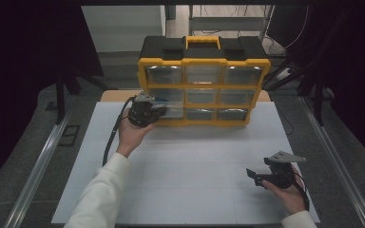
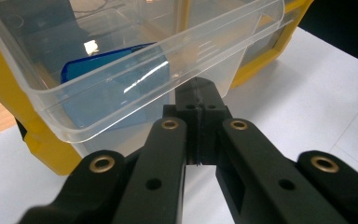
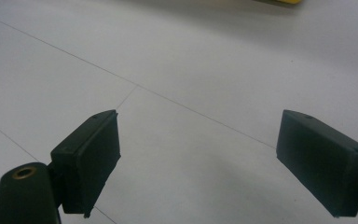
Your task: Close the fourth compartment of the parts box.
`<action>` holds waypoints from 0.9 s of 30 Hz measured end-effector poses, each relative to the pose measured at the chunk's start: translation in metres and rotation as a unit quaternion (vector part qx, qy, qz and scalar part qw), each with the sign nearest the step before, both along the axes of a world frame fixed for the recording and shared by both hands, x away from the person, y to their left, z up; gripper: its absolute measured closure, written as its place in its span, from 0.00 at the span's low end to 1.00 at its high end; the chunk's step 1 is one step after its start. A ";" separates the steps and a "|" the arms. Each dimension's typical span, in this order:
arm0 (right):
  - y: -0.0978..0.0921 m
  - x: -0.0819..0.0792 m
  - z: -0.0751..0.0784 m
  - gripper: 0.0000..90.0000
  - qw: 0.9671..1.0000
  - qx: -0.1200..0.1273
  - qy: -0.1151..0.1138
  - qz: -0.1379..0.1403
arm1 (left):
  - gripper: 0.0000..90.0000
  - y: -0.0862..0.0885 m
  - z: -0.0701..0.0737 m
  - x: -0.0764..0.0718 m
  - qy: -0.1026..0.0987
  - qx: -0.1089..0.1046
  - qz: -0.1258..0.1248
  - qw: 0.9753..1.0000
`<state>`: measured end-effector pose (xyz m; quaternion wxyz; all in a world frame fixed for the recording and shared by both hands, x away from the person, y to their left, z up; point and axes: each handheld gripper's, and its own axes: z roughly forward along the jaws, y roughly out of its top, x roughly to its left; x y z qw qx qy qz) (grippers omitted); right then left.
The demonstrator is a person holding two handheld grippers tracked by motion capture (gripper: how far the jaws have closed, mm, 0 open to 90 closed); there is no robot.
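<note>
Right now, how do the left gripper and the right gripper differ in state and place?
The left gripper has its jaws shut on the front lip of a clear drawer pulled out of the yellow organizer; the right gripper has its jaws wide open, holding nothing, above the white table. Both have black jaws.

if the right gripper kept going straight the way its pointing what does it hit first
Most likely the white table top. The right gripper, jaws wide open, points forward and slightly down over bare surface. The yellow organizer stands far beyond it; the depth is hard to judge.
</note>
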<state>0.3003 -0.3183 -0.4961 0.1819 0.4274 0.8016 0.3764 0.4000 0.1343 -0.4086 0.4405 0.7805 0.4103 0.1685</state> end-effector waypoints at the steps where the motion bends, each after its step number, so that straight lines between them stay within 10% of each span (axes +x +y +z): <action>1: 0.000 0.000 0.000 0.15 1.000 0.000 0.000 0.000 | 1.00 0.000 0.000 0.001 0.000 0.000 0.001 1.000; 27: 0.000 0.000 0.000 0.15 1.000 -0.002 0.001 0.001 | 1.00 -0.001 0.001 0.015 -0.003 0.013 0.010 1.000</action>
